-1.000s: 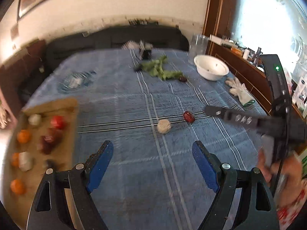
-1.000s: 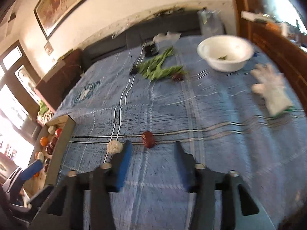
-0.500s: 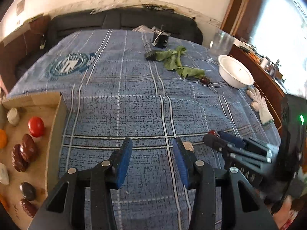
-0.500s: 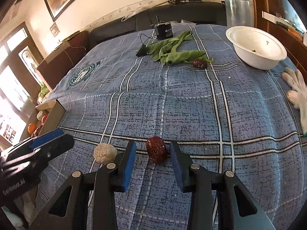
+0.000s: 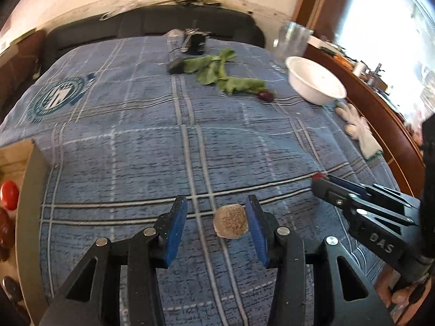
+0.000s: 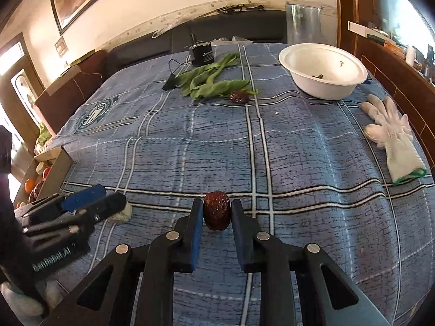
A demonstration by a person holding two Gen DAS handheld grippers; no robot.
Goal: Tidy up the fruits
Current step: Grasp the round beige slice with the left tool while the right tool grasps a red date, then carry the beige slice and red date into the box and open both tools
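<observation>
A pale round fruit (image 5: 231,225) lies on the blue plaid cloth between the fingers of my left gripper (image 5: 217,226), next to the right pad; the jaws are open around it. A dark red date (image 6: 217,214) sits between the pads of my right gripper (image 6: 217,221), which is shut on it at cloth level. A cardboard box (image 5: 30,190) at the left holds a red fruit (image 5: 9,194) and dark ones. Another dark date (image 6: 239,97) lies by green leaves (image 6: 212,81) far back.
A white bowl (image 6: 323,70) and a clear glass (image 6: 303,23) stand at the back right. A white glove (image 6: 391,133) lies at the right edge. A black device (image 6: 201,53) with a cable sits at the back. The wooden table edge runs along the right.
Both grippers moved forward and down to the cloth. The left now straddles the pale fruit. The right jaws narrowed onto the dark red date.
</observation>
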